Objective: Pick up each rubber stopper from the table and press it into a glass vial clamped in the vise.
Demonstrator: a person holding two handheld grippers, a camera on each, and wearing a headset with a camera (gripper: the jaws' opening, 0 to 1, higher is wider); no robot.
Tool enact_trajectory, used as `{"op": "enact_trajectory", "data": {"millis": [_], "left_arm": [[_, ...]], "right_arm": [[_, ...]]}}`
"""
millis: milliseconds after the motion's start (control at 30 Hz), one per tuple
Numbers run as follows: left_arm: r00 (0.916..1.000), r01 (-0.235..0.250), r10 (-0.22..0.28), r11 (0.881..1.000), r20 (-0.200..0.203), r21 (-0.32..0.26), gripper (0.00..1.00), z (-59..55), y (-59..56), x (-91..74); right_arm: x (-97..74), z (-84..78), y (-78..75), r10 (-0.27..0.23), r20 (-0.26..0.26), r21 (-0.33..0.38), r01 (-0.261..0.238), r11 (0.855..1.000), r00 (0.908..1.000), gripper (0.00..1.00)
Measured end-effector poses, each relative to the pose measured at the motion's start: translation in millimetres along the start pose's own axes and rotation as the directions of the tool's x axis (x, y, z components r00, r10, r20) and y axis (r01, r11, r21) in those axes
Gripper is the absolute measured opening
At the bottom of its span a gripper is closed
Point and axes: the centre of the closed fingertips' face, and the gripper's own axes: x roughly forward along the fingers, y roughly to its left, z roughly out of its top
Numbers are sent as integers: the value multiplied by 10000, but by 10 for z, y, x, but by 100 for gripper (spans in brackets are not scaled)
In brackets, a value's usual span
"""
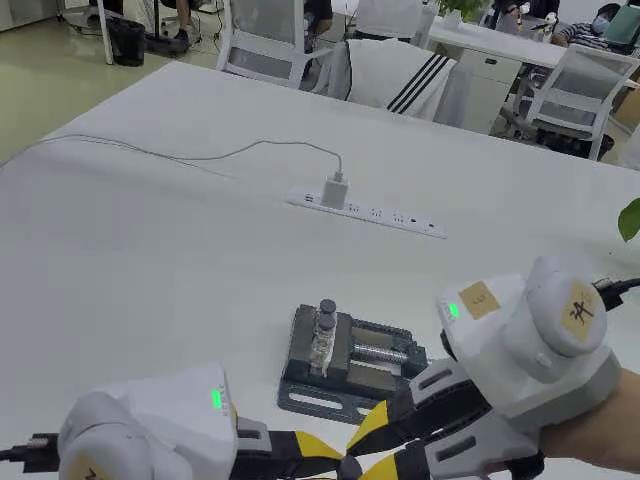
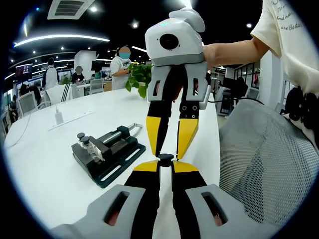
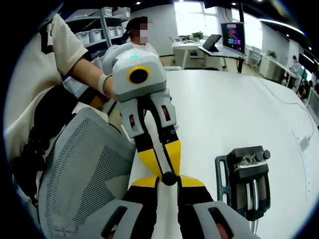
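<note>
A small dark rubber stopper (image 2: 165,158) (image 3: 169,178) hangs between the tips of both grippers, which meet nose to nose above the table's near edge. My left gripper (image 2: 166,163) (image 1: 335,466) is shut on it from one side. My right gripper (image 3: 169,180) (image 1: 362,462) is pinched on it from the other. The black vise (image 1: 350,375) (image 2: 107,152) (image 3: 246,179) stands just beyond the tips. It clamps glass vials (image 1: 324,335) that are upright and have dark stoppers (image 1: 327,307) (image 2: 82,137) (image 3: 262,155) in them.
A white power strip (image 1: 368,211) with a plugged charger (image 1: 334,189) and its cable lies mid-table. Office chairs (image 1: 268,35) line the far edge. A grey mesh chair (image 2: 261,159) (image 3: 84,169) stands at the near side, by a person's arm (image 2: 234,47).
</note>
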Motion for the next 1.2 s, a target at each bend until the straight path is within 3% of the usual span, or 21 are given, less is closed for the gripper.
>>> {"op": "enact_trajectory", "data": {"millis": [367, 633, 1200], "left_arm": [[9994, 332, -334, 9993, -106, -172, 4, -15, -56, 23], [9987, 441, -427, 9977, -285, 516, 4, 4, -61, 28], [9981, 520, -512, 9984, -338, 231, 5, -19, -60, 39]], "right_arm": [[4, -50, 42, 75, -808, -911, -149, 9957, 9967, 7], [-25, -47, 39, 230, -977, -834, -313, 9960, 9950, 7], [-6, -53, 35, 217, -1298, -951, -343, 9949, 9913, 5]]}}
